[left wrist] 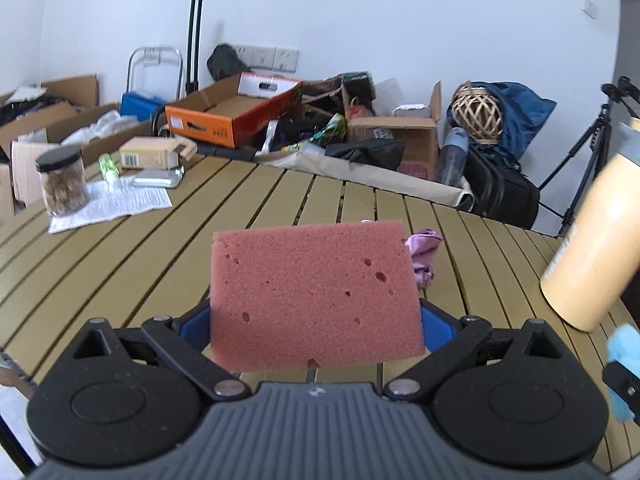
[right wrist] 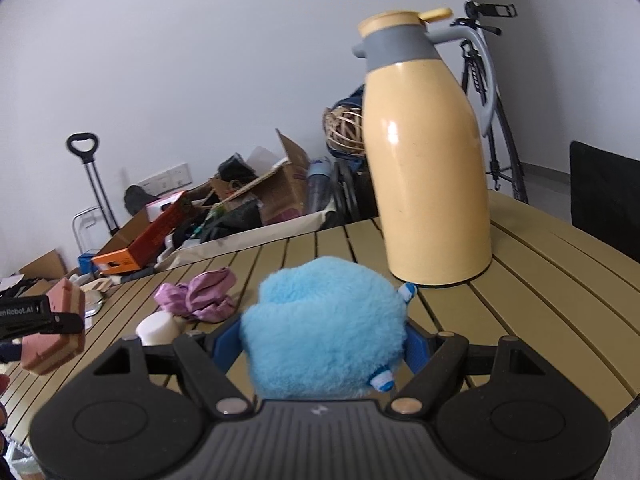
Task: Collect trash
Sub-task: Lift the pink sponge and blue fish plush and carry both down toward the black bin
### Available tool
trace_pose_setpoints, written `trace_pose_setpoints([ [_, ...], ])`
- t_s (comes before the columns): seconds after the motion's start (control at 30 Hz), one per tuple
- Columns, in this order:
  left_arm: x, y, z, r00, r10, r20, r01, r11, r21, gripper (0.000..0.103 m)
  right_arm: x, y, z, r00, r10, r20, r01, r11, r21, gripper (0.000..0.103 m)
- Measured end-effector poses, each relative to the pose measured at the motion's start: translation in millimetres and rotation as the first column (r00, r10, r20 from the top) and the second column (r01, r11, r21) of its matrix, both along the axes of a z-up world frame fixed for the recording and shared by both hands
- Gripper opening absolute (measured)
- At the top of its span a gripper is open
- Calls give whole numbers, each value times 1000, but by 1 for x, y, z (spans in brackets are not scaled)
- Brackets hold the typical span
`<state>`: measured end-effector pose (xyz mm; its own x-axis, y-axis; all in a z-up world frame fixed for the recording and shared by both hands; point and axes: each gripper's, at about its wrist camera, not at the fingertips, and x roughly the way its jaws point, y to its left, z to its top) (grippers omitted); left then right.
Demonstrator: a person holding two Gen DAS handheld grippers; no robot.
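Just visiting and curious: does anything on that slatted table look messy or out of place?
Yes: a crumpled purple wrapper lies loose mid-table, near a small white cup. The yellow thermos jug stands upright, and nothing looks spilled.

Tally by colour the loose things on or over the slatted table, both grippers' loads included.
Pink: 1, sponge
Blue: 1, plush toy
Purple: 1, crumpled wrapper
Yellow: 1, thermos jug
White: 2, small cup, paper sheet
Clear: 1, jar
Total: 7
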<state>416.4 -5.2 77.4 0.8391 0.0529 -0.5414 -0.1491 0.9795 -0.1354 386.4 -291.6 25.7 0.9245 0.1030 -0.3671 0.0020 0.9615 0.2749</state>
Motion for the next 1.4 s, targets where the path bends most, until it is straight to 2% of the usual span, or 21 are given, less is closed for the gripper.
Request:
trace_pose_setpoints([
  [0.43,-89,-4,-1,999,-51,15,50,998,23,100,-60,31,2,992,126,18,-125,990,-63,78],
  [0.9,-166,-4,-30,994,-104,-18,104,995,7,100,-136,57,-19,973,231,4,-230,968,-97,78],
  [1.13,-196,-1,-52,990,-131,-54,132,991,9,100,-166,64,-45,964,258,-67,-265,958,-108,78],
  [1.4,-217,5,-94,982,-138,-133,141,990,20,100,-190,70,-81,945,264,-192,-289,951,-113,78],
])
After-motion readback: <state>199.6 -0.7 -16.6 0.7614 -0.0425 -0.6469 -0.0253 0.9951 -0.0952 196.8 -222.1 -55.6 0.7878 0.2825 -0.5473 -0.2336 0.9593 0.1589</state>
